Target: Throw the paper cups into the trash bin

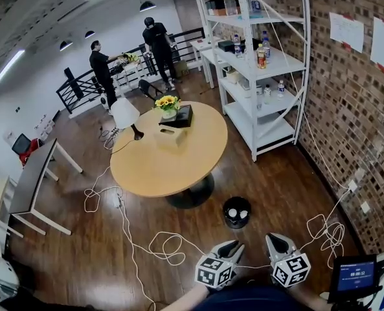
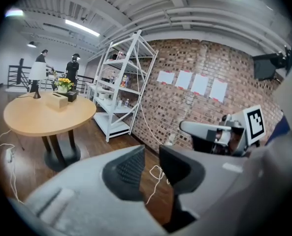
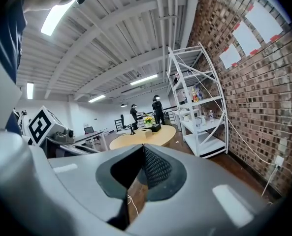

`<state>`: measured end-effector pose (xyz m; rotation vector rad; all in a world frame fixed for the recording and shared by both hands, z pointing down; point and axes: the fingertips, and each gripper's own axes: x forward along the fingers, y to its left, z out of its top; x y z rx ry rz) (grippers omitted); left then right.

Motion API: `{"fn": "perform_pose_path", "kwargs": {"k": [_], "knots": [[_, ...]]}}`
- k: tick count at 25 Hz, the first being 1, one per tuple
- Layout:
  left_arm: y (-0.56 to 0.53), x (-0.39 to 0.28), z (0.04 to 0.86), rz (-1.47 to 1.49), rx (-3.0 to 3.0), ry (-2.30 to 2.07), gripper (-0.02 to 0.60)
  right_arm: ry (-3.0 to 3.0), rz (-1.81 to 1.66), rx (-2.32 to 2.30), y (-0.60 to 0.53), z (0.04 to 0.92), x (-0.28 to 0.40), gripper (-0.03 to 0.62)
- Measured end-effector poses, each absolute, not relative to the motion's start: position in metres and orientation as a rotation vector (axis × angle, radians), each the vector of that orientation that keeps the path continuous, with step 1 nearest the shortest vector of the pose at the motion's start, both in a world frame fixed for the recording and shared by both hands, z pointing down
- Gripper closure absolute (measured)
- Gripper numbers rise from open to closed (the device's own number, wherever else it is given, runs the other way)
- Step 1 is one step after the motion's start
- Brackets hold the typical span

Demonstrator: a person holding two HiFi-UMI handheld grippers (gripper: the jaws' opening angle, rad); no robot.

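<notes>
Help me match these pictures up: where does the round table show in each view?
Head view: the table is in the middle of the picture.
Left gripper view: the table is at the left edge, halfway up.
Right gripper view: the table is small and far off, just left of centre.
Shared landmark: the white shelf, right of the table in all three.

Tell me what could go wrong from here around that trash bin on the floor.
The white cables loop across the floor just in front of the trash bin, so a step toward it could snag one and cause a trip. The bin is small and low beside the round table, so a cup dropped from standing height might well miss it or bounce off the rim.
</notes>
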<state>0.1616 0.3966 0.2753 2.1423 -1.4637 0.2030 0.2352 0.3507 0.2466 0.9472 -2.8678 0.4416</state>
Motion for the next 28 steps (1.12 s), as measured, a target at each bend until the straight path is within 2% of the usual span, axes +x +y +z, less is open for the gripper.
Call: {"fn": "perform_pose_path", "kwargs": {"k": [28], "knots": [[0.453, 0.117, 0.281, 0.194, 2.136, -1.466, 0.488, -2.842, 0.437, 0.821, 0.414, 0.255, 0.177, 0.583]]}}
